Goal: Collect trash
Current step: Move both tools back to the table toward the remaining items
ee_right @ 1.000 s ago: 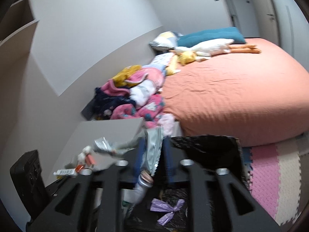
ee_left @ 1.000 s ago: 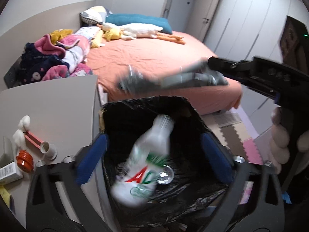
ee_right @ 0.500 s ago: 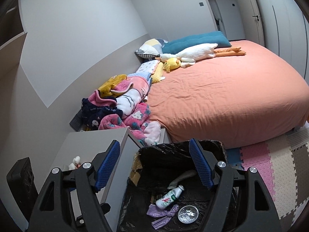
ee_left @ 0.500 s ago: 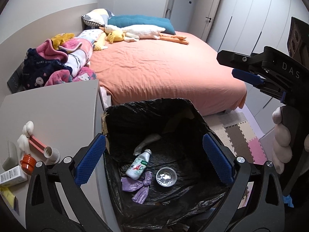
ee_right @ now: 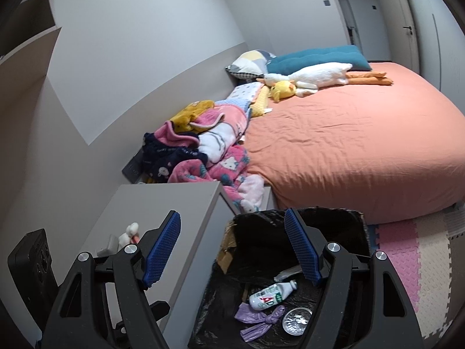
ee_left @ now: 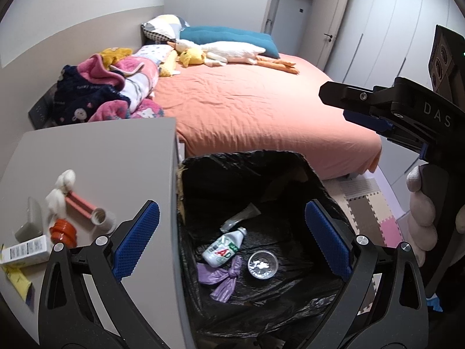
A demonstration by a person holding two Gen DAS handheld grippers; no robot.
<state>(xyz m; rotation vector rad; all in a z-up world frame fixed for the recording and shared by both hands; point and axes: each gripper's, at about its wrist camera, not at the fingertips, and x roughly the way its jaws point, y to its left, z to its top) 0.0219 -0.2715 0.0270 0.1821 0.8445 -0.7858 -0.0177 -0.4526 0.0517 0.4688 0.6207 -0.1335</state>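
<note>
A bin lined with a black bag stands between the grey table and the bed. At its bottom lie a white bottle, a knotted purple bag, a foil cup and a crumpled grey tube. My left gripper hovers open over the bin, its left pad above the table edge. My right gripper is open and empty above the bin's left rim. The same bottle shows below it. In the left wrist view the right gripper reaches in from the right, held by a hand.
On the grey table, at its left, lie a pink tube, cotton wads, an orange cap and a small white box. Behind are an orange bed and piled blankets. Foam mats cover the floor to the right.
A second ago the bottle and grey tube were dropping from the right gripper; they now lie in the bin. The right jaws have spread wide. Both views have drifted toward the table.
</note>
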